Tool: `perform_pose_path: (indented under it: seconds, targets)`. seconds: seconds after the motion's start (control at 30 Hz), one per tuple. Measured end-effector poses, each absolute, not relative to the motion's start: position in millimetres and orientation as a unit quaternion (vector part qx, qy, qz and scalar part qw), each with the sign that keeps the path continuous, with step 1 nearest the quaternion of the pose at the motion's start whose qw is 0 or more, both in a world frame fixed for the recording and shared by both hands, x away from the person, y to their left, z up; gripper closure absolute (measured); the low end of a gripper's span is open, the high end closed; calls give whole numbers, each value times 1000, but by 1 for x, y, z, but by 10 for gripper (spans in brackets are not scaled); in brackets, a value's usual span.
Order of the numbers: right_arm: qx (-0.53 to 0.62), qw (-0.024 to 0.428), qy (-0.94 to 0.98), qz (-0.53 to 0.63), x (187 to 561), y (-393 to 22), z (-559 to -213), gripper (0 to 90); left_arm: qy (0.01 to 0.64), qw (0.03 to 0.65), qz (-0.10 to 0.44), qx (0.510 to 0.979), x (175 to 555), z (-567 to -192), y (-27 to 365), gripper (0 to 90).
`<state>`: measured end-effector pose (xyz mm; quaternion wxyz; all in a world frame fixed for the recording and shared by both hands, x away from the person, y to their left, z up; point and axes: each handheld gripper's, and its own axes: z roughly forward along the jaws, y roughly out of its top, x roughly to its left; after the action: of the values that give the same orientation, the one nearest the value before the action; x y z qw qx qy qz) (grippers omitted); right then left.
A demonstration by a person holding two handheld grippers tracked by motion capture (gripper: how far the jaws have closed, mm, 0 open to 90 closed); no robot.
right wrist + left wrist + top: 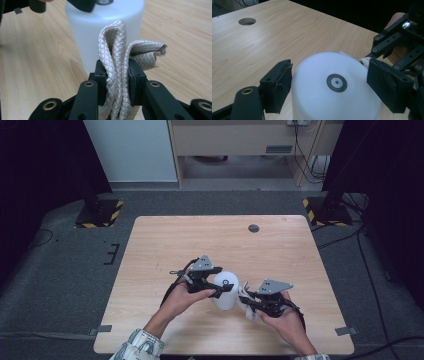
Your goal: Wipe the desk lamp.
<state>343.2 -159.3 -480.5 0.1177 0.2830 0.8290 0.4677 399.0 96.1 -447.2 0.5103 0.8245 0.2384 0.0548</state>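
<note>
**Cloth Meets Cup at the Near Edge of the Table**

Pale wood fills the table point(200, 240), set on dark carpet with a small round hole point(254, 228) toward its far side. From the high view, a white cup point(225, 292) stands upside down near the front edge, between the two hands. The left gripper point(223, 289) reaches over it from the left, and the right gripper point(247, 304) sits just beside it on the right with a pale cloth point(246, 296) at its tip.

Seen from the left gripper view, the cup point(334, 95) stands upright on its rim, base up, and the two padded jaws bracket its upper wall on either side. They are spread wide around it and look to be steadying it, though I cannot tell how firmly the pads press. The right gripper point(372, 58) waits just beyond the cup.

Looking along the right gripper view, the jaws are clamped tight on a bunched fold of quilted cloth point(117, 65), which stands up between them. The cup point(105, 30) lies straight ahead, touching or nearly touching the cloth. Its long axis is vertical, so a wipe would likely run along or around its side wall, and the right hand is the one placed to do it.
</note>
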Motion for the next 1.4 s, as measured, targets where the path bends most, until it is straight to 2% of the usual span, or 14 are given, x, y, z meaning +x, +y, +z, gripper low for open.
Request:
perform_pose_path:
  seconds: [0.23,0.43,0.63,0.77,0.83,0.93,1.17,1.4]
  targets:
    - [296,135,822,467,347,-171,-477,735,234,510,64,825,398,-446,97,195]
    - [320,144,818,456,354,-185,-480,734,236,513,77,822,394,-438,104,130]
    - [336,148,819,441,360,-189,-485,732,241,510,116,817,394,-420,128,117]
    - [345,151,818,435,363,-193,-488,732,275,501,149,807,399,-414,158,117]
    - [348,153,817,433,365,-195,-489,731,293,490,161,805,403,-419,172,118]
    - [357,155,816,426,366,-195,-491,729,306,484,145,807,408,-430,188,136]
    - [371,165,811,421,374,-197,-493,729,349,420,162,822,418,-462,214,114]
    - [411,185,790,416,409,-206,-490,729,370,392,165,826,422,-479,223,106]
